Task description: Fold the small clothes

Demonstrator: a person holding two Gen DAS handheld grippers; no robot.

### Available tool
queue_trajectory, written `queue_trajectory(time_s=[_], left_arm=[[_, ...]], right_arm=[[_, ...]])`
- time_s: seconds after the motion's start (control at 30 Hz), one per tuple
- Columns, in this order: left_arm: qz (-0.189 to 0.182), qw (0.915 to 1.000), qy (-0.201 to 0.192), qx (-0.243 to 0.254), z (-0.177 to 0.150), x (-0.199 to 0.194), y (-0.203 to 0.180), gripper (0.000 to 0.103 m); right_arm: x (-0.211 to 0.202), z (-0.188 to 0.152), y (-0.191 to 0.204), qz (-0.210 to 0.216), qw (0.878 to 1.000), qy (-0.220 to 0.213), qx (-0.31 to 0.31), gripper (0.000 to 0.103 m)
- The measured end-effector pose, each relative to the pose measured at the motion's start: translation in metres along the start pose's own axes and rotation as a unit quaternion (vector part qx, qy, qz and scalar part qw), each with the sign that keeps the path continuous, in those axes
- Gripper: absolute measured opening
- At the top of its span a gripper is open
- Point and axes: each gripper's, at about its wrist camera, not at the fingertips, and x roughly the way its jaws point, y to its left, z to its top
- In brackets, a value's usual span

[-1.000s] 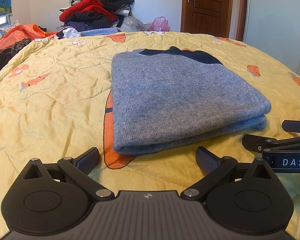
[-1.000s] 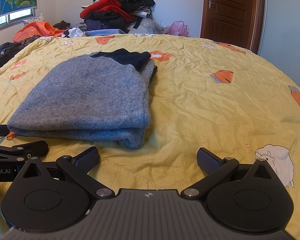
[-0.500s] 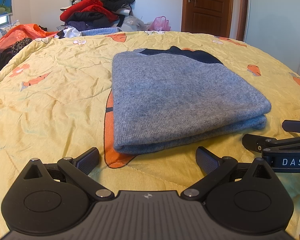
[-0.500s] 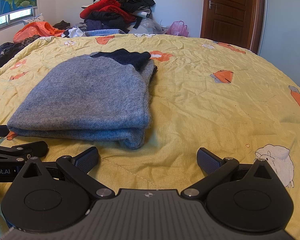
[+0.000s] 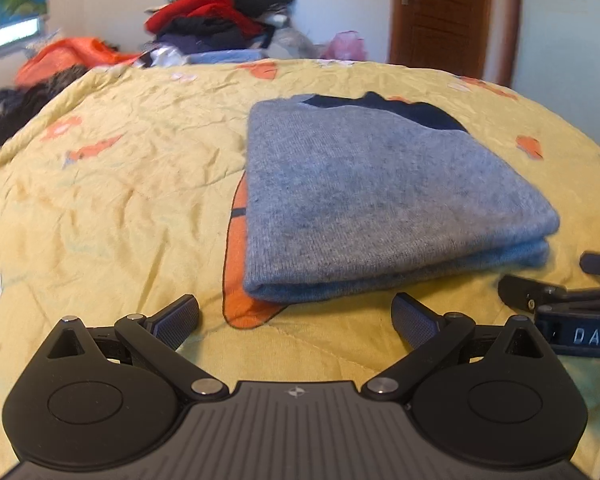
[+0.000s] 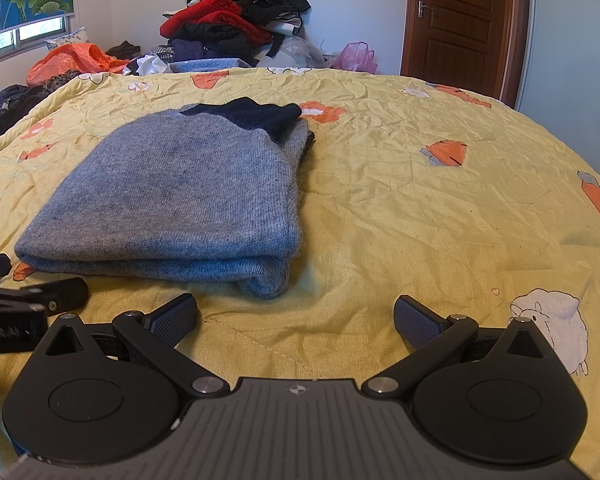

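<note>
Now, change: against the view of half a second back, the left wrist picture is seen swung aside and blurred, so the left gripper (image 5: pixel 296 316) is judged to be on the move; the right wrist view is matched almost exactly.
Sweater: the grey sweater (image 5: pixel 372 200) is found folded in layers on the yellow quilt (image 6: pixel 440 208), its dark collar part at the far end, its doubled edge nearest both grippers.
Meaning for task: this piece is judged finished; nothing is gripped, and a turn towards the next garment is thought likely.
Left fingers: spread wide, nothing held, just short of the sweater's near edge.
Right gripper (image 6: pixel 296 316): fingers spread wide too, nothing between them, just off the sweater's near right corner.
Beyond the sweater: a pile of clothes (image 6: pixel 236 24) is stacked at the far side of the bed, well apart from the sweater.
Left of the sweater, far off: an orange garment (image 6: pixel 76 60) is seen near the window.
Right of the sweater, far off: a pink bag (image 6: pixel 356 56) and a wooden door (image 6: pixel 456 20) are seen.
In the way: nothing is seen on the quilt between sweater and pile.
</note>
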Motion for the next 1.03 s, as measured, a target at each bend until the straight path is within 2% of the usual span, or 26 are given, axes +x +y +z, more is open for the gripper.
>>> queue_trajectory(time_s=[1.03], left_arm=[[0.008,1.0,-0.004,-0.005,-0.0033,-0.0025,0.0022,0.103]], right_arm=[[0.0028,0.0009,0.0005,-0.01,1.0,0.001,0.008,0.103]])
